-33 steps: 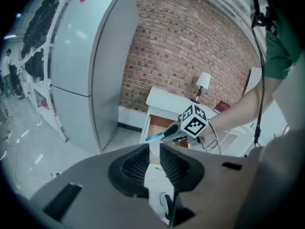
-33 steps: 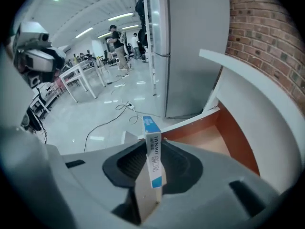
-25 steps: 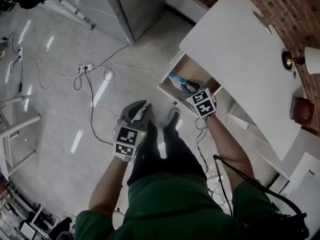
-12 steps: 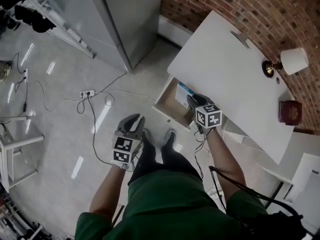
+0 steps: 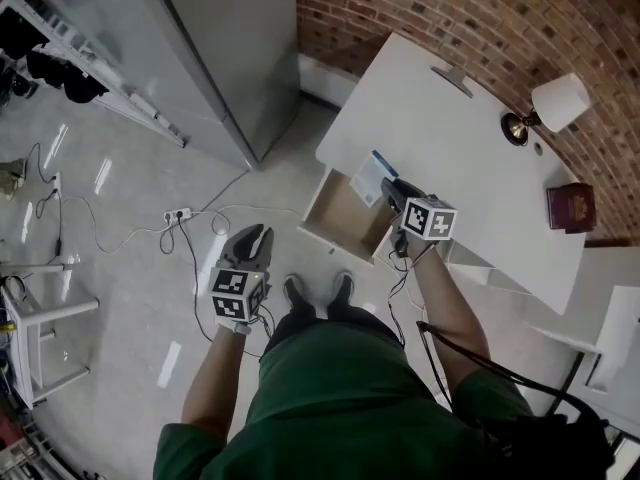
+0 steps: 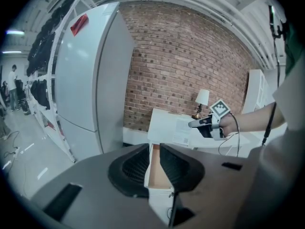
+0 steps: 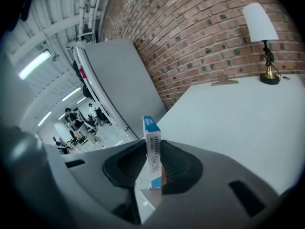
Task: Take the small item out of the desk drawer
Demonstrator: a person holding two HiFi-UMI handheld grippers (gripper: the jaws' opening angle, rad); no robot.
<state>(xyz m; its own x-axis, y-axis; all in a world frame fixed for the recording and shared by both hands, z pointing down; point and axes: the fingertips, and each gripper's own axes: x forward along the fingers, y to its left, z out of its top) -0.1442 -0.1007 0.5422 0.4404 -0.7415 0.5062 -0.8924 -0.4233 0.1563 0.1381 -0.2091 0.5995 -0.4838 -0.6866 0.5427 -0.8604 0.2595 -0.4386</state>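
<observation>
Jaws of the right gripper [image 5: 396, 192] clamp a small box [image 5: 369, 178], held over the desk [image 5: 450, 148] edge above the open drawer [image 5: 338, 220]. Left gripper [image 5: 254, 238] jaws stand slightly apart, empty. The box looks out; setting it down may remain.

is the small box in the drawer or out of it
Out: the right gripper clamps the small box in its jaws, clear of the open drawer.

- Right hand-held gripper [image 7: 151, 168]: dark jaws closed on a small box [image 7: 152, 144], one pad against each broad face;
- Small box: white with blue top and blue lower corner; upright between the jaws, narrow printed edge toward the camera;
- White bench [image 7: 238, 123]: beyond the jaws, at right; table lamp [image 7: 259, 25] with white shade near its far edge;
- Brick wall [image 7: 190, 27] behind; grey cabinet [image 7: 119, 80] at left; people [image 7: 76, 120] far off.
</observation>
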